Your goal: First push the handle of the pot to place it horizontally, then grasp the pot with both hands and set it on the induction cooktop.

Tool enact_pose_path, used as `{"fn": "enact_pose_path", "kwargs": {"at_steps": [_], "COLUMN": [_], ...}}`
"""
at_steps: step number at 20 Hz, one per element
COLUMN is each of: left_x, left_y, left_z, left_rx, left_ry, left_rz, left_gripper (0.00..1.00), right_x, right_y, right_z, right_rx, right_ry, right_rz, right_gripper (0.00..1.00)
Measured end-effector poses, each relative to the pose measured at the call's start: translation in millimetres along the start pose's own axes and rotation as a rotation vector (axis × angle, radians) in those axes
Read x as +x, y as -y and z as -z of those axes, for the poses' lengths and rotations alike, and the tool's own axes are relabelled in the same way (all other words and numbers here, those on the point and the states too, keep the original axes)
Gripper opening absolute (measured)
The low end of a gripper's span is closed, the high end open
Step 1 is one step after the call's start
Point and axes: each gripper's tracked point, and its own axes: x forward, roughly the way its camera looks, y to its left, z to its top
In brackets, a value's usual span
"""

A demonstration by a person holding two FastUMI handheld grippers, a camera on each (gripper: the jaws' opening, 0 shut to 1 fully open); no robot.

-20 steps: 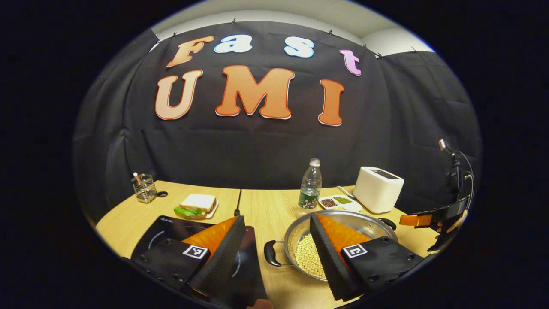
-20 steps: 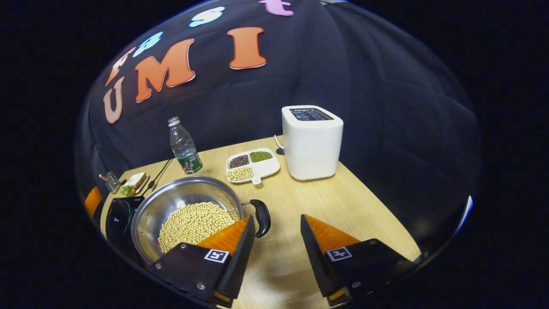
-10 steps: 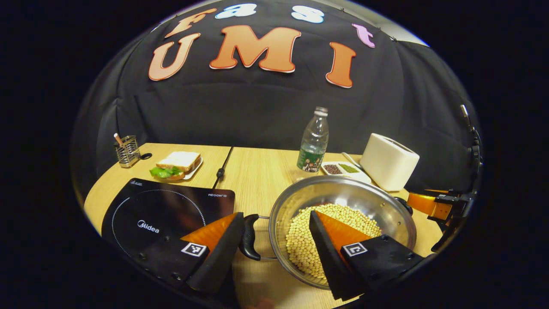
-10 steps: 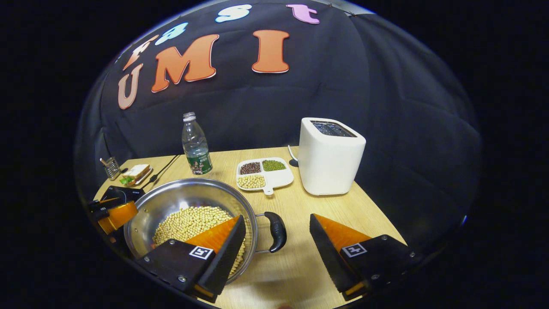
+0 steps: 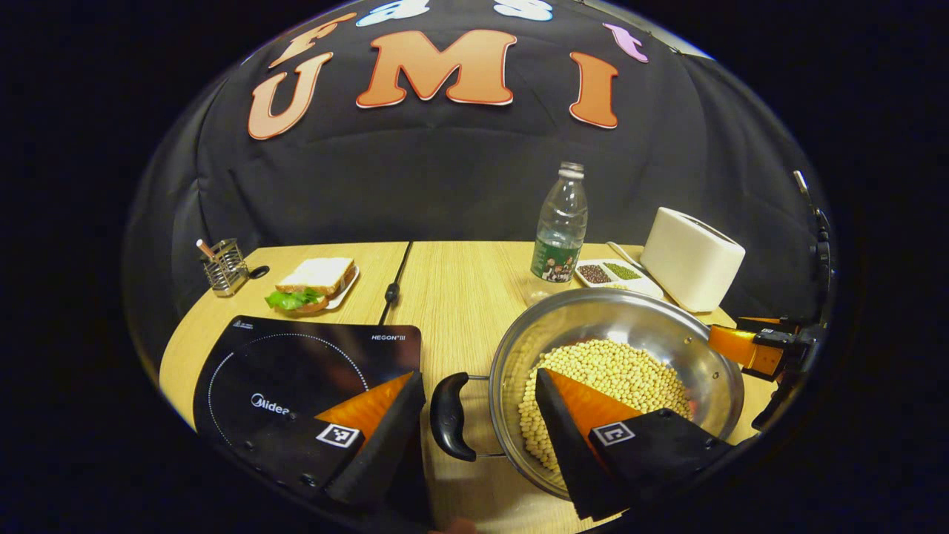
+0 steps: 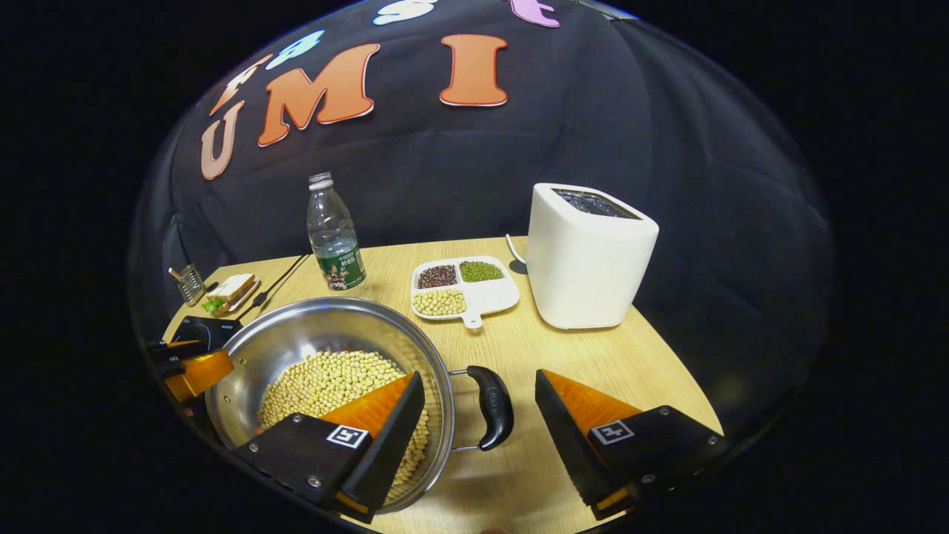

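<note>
Steel, shallow and wide, the pot sits on the wooden table just right of the induction cooktop, half filled with pale beans. I hold my left gripper wide open, its fingers straddling the pot's left handle without touching it. My right gripper is spread just as wide around the right handle, gripping nothing. Both handles look level to me, so I judge the push done and the two-handed grasp next.

The risks lie in that grasp. If one gripper closes before the other, the pot may slide or turn on the smooth wood. If I lift unevenly, the beans will shift to the low side and could spill over the rim. The handles are rounded and glossy, so a pinch near their ends could slip. The bottle, the divided dish and the toaster stand behind, clear of my leftward path.
</note>
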Motion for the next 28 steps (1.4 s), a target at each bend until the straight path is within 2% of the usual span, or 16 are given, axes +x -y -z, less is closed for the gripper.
{"fn": "enact_pose_path", "kwargs": {"at_steps": [3, 6, 7, 8, 9, 11, 14, 15, 16, 19, 20, 21, 24, 25, 28], "left_x": [7.3, 15.0, 14.6, 18.3, 22.7, 22.7, 22.2, 22.2, 21.5, 17.8, 13.9, 7.5, -8.6, -14.6, -34.0], "left_y": [8.9, 6.7, 2.1, -2.0, -3.8, -2.5, -1.6, -1.6, -0.9, -1.8, -1.4, -2.1, -6.0, -9.5, -24.9], "left_z": [12.3, 10.1, 9.8, 9.1, 10.7, 10.7, 8.7, 9.1, 9.1, 13.3, 12.9, 12.6, -3.7, -10.6, -26.9], "left_rx": [-0.019, -0.008, -0.014, -0.022, -0.030, -0.016, 0.004, -0.003, -0.005, -0.004, -0.013, -0.020, -0.022, -0.018, -0.018], "left_ry": [-0.047, -0.043, -0.044, -0.048, -0.057, -0.068, -0.074, -0.070, -0.070, -0.097, -0.102, -0.103, -0.075, -0.064, -0.044], "left_rz": [0.021, 0.006, -0.003, -0.012, -0.013, 0.003, -0.002, -0.002, -0.002, -0.001, 0.004, 0.008, 0.016, 0.016, 0.017], "left_gripper": [0.99, 0.98, 0.97, 0.92, 0.84, 0.66, 0.63, 0.55, 0.57, 0.52, 0.57, 0.54, 0.58, 0.54, 0.55], "right_x": [6.3, 15.8, 19.0, 21.2, 22.1, 21.8, 22.5, 21.6, 20.7, 12.0, 6.8, 0.3, -19.0, -25.1, -45.0], "right_y": [-4.5, -3.9, -4.6, -1.8, -1.9, -0.9, -1.7, -1.3, -1.0, 0.0, -0.6, -0.6, -6.5, -9.4, -24.9], "right_z": [7.4, 17.1, 21.8, 24.9, 23.2, 23.9, 24.1, 24.3, 24.9, 27.0, 27.1, 24.6, 11.9, 5.8, -9.9], "right_rx": [0.010, 0.023, 0.032, 0.033, 0.044, 0.037, 0.024, 0.034, 0.039, 0.055, 0.061, 0.067, 0.078, 0.081, 0.075], "right_ry": [-0.035, -0.077, -0.095, -0.111, -0.103, -0.103, -0.098, -0.100, -0.104, -0.120, -0.126, -0.119, -0.092, -0.084, -0.063], "right_rz": [-0.022, -0.033, -0.035, -0.026, -0.024, -0.029, -0.027, -0.030, -0.030, -0.021, -0.020, -0.018, -0.020, -0.022, -0.028], "right_gripper": [0.94, 0.92, 0.85, 0.82, 0.68, 0.65, 0.59, 0.55, 0.49, 0.50, 0.49, 0.49, 0.49, 0.49, 0.49]}}
